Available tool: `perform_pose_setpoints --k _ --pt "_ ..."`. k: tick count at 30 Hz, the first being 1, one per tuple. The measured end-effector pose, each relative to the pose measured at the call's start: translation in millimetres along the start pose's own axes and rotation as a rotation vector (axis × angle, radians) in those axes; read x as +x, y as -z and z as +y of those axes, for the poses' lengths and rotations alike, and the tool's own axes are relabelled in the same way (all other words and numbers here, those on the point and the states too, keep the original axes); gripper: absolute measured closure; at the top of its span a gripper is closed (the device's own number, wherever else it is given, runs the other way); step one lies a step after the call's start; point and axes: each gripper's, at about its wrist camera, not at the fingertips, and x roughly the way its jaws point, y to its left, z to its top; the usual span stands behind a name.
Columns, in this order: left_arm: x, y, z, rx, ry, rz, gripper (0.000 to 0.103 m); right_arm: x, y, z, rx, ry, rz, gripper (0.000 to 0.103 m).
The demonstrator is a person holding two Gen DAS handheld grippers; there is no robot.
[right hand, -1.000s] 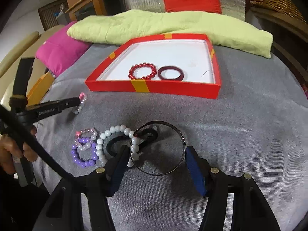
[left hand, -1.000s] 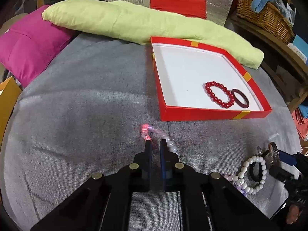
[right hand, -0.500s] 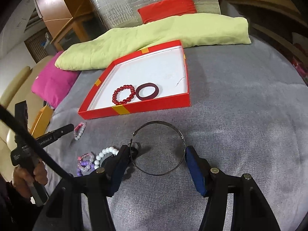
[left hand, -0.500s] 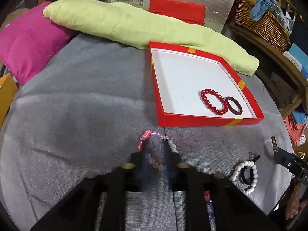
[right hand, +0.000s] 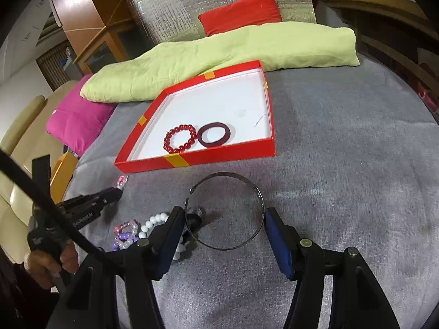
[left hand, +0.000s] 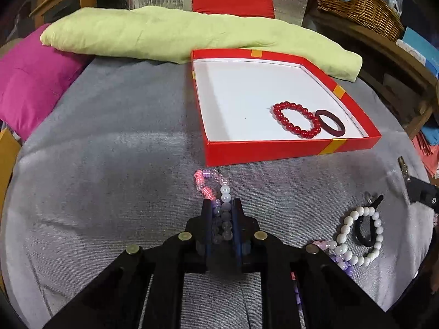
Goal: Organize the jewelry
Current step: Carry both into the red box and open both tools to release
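Note:
My left gripper (left hand: 221, 205) is shut on a pink and clear bead bracelet (left hand: 211, 185), held just before the near wall of the red box (left hand: 288, 150). The box holds a red bead bracelet (left hand: 296, 119) and a dark red bangle (left hand: 330, 124). My right gripper (right hand: 223, 213) is shut on a thin silver bangle (right hand: 225, 213), held across its width above the grey cover, short of the box (right hand: 219, 159). A white bead bracelet (left hand: 359, 235), a black hair tie (left hand: 365, 233) and purple beads (right hand: 124, 237) lie on the cover.
A lime green cushion (left hand: 178, 35), a magenta pillow (left hand: 30, 79) and a red pillow (left hand: 233, 2) lie behind the box. A wicker basket (left hand: 359, 2) stands on a shelf at the back right. The grey cover (right hand: 343, 150) is bare right of the box.
My left gripper lifted the pink bead bracelet and moved toward the box. My right gripper lifted the silver bangle off the other jewelry and moved toward the box.

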Motion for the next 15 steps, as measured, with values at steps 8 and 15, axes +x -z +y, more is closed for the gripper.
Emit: perform_pose_setpoints --k 8,15 --pt "-19.5 -2.6 -1.2 0.021 0.041 -0.052 0.102 -9.0 -8.0 4.8 -0.002 -0.028 -0.06 0.04" --pt "-31.5 -7.2 3.1 0.024 -0.001 -0.101 0.102 -11.3 -10.0 2.2 0.016 -0.034 -0.075 0.04"
